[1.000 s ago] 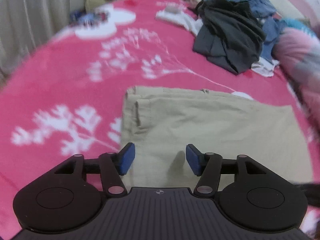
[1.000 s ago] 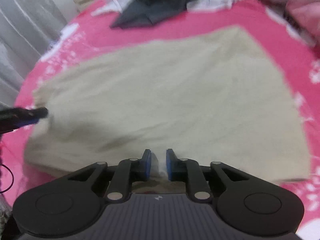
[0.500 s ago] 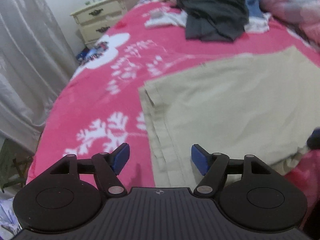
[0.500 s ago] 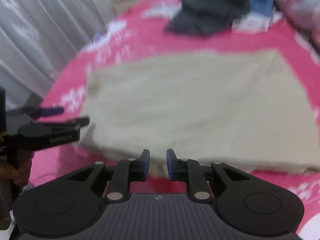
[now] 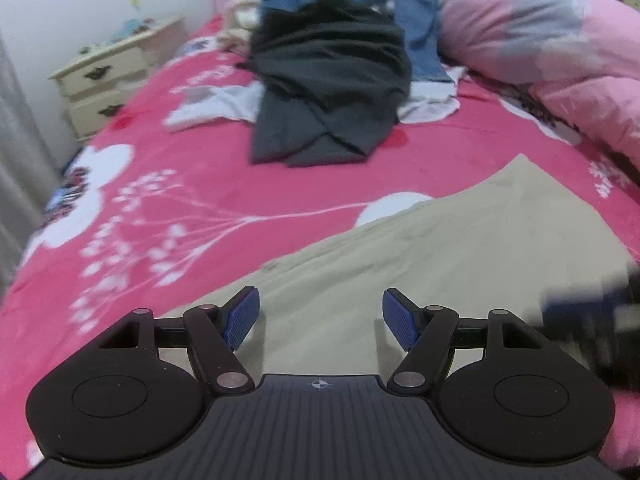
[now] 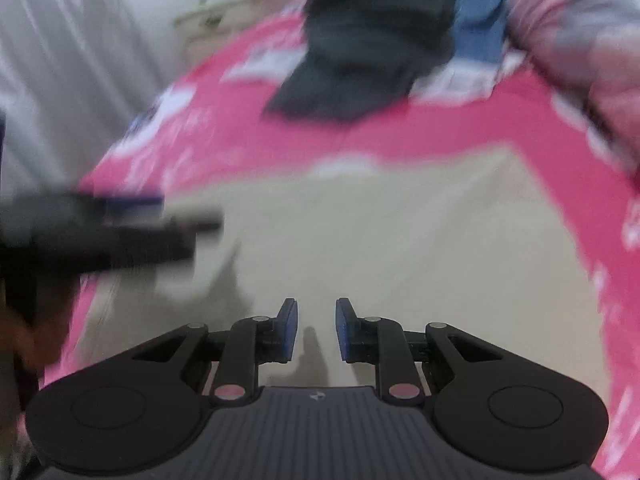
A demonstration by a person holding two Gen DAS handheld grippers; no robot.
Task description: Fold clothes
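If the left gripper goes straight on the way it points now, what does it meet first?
Most likely the flat beige cloth garment on the pink bedcover; the left gripper is open and empty above it, depth unclear.

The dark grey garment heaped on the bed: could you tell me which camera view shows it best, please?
The left wrist view: the dark grey garment is fairly sharp there, folds and edges readable against the pink bedspread. The right wrist view shows only a motion-blurred dark shape.

Both grippers are matte black. The left gripper [image 5: 320, 318] and right gripper [image 6: 316, 330] carry blue ribbed pads [image 5: 240, 320], silver pivot screws [image 5: 231, 380], round side discs and a ribbed grey housing.
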